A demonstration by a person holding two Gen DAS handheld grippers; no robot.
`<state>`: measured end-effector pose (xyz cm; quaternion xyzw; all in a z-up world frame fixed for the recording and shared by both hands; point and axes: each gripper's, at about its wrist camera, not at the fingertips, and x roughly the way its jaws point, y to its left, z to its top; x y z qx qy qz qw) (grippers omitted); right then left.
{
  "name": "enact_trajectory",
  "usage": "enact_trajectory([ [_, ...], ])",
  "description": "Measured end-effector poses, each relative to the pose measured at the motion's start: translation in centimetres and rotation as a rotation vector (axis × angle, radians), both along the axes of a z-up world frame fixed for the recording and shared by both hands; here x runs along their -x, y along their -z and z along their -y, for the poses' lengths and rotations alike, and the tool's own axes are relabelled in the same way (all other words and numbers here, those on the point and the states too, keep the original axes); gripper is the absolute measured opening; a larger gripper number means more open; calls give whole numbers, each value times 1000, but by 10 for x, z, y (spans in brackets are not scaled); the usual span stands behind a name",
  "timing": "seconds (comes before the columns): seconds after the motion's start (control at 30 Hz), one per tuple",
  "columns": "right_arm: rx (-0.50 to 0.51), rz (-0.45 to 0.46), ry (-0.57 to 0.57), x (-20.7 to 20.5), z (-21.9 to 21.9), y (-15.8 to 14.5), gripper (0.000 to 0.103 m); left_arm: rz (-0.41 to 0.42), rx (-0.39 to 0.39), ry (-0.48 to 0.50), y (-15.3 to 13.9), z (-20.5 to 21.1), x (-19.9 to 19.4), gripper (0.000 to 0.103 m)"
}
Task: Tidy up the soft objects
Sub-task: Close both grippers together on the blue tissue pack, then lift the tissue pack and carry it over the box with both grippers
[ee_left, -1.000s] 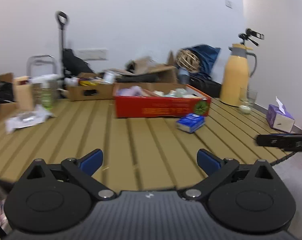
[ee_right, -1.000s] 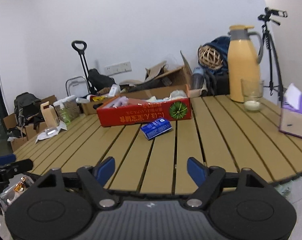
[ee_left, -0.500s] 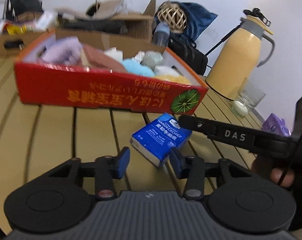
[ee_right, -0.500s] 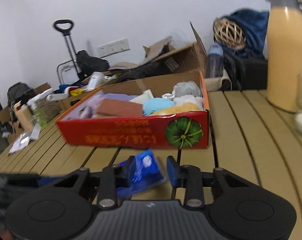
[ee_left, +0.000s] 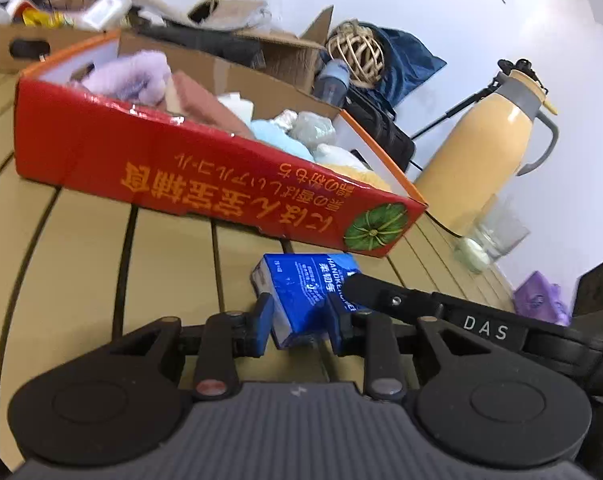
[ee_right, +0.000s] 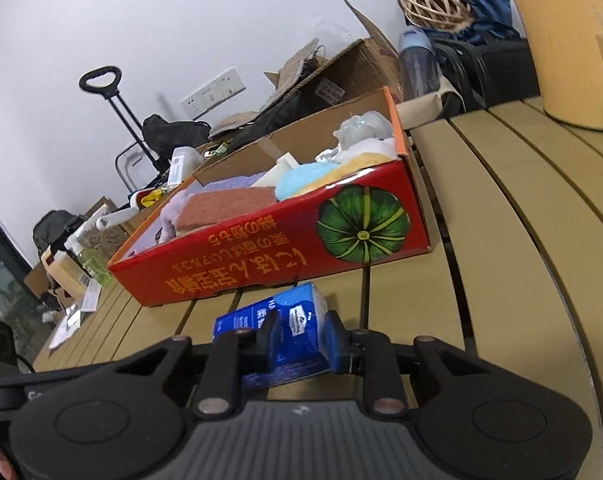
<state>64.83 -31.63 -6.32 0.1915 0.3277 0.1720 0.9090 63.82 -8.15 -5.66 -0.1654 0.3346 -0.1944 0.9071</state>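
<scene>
Blue tissue pack (ee_left: 305,300) lies on counter (ee_left: 81,264) just before red box (ee_left: 205,184), long axis across, one end pinched in left gripper (ee_left: 299,326) jaws, other end in right gripper (ee_right: 299,340) jaws, both just closing.

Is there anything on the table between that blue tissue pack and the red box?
Nothing: only bare slatted table separates the blue tissue pack from the red box, clearest in the right wrist view.

Blue tissue pack (ee_left: 301,296) with white lettering; red box (ee_left: 205,184) bearing orange script, green pumpkin emblem (ee_right: 362,227); tan slatted table (ee_right: 501,240); yellow jug (ee_left: 481,160), grey lid.
</scene>
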Motion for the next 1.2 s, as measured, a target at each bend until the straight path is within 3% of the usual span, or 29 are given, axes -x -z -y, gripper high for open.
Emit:
enact_trajectory([
  [0.17,15,13,17,30,-14,-16,17,85,-71,-53,-19,-4,48,27],
  [0.3,19,72,11,105,-25,-32,16,125,-47,-54,-40,-18,126,23],
  [0.5,-29,207,-12,231,-34,-74,16,261,-21,-42,-86,-29,247,20],
  [0.67,-11,302,-20,291,-40,-104,16,338,-36,-43,-107,-28,297,20],
  [0.9,6,372,-32,322,-48,-128,16,389,-46,-56,-122,-34,320,20],
  [1.2,2,362,-37,313,-57,-126,16,372,-38,-59,-118,-43,307,20],
])
